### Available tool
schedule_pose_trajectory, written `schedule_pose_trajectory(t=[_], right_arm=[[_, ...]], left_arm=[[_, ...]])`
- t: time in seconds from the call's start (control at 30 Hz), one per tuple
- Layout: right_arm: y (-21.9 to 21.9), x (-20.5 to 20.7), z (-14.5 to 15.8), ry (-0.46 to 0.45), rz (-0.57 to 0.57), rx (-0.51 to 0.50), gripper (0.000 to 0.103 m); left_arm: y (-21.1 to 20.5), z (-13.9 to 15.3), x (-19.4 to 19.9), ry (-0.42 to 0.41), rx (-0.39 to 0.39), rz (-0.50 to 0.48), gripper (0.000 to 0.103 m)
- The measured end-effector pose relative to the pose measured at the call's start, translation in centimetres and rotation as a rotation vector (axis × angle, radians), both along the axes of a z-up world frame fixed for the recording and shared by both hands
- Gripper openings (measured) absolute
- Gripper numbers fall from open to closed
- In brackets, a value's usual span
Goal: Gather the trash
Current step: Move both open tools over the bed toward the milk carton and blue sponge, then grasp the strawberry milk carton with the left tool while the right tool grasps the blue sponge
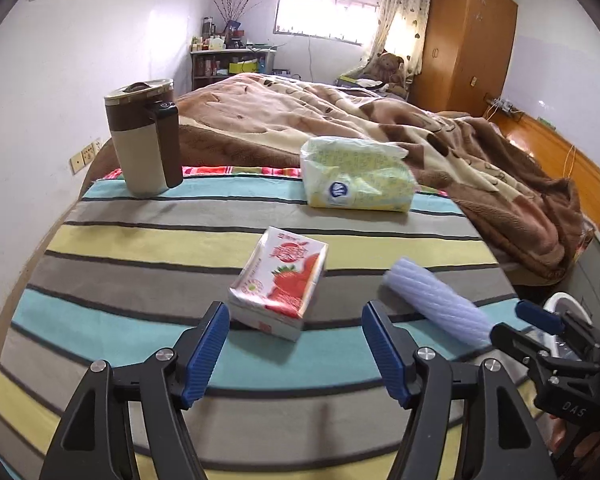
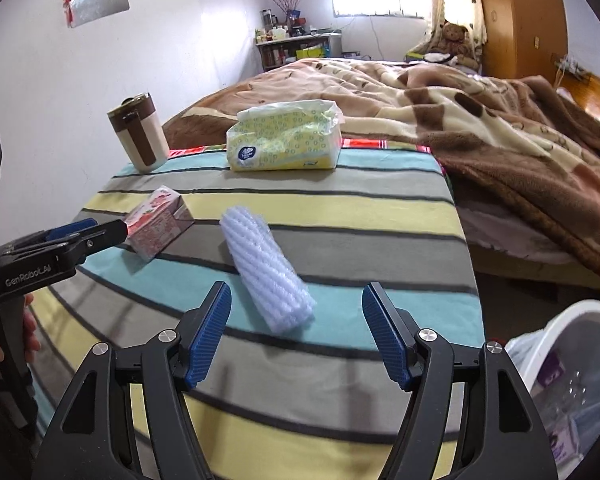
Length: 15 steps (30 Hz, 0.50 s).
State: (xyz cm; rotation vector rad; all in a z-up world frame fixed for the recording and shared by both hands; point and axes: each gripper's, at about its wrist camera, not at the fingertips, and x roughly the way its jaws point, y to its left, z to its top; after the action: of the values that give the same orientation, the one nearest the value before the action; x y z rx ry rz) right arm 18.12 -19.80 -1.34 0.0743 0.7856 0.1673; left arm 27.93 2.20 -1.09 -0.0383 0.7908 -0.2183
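A red-and-white strawberry milk carton [image 1: 278, 282] lies on the striped table cloth, just ahead of my open left gripper [image 1: 296, 340]; it also shows in the right wrist view [image 2: 158, 222]. A white foam net sleeve [image 2: 266, 270] lies just ahead of my open right gripper [image 2: 296, 332] and shows in the left wrist view [image 1: 436, 304]. A white trash bin [image 2: 572, 376] with a liner stands below the table's right edge. The left gripper appears at the left of the right wrist view [image 2: 100, 230], beside the carton. The right gripper appears at the right of the left wrist view [image 1: 520, 320].
A brown-and-beige mug [image 1: 144, 144] stands at the table's far left. A yellow tissue pack [image 1: 356, 174] lies at the far middle. A bed with a brown blanket [image 1: 440, 136] lies beyond the table. The striped cloth [image 1: 140, 240] covers the table.
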Motion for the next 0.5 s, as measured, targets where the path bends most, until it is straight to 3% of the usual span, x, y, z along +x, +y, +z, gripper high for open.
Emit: schedule_pose_trajectory(t=[0.5], right_arm=[[1.9, 4.0, -2.2, 0.126, 0.083, -0.063, 0.07]], left_arm=[[0.0, -3.2, 4.8, 0.075, 0.018, -0.028, 0.069]])
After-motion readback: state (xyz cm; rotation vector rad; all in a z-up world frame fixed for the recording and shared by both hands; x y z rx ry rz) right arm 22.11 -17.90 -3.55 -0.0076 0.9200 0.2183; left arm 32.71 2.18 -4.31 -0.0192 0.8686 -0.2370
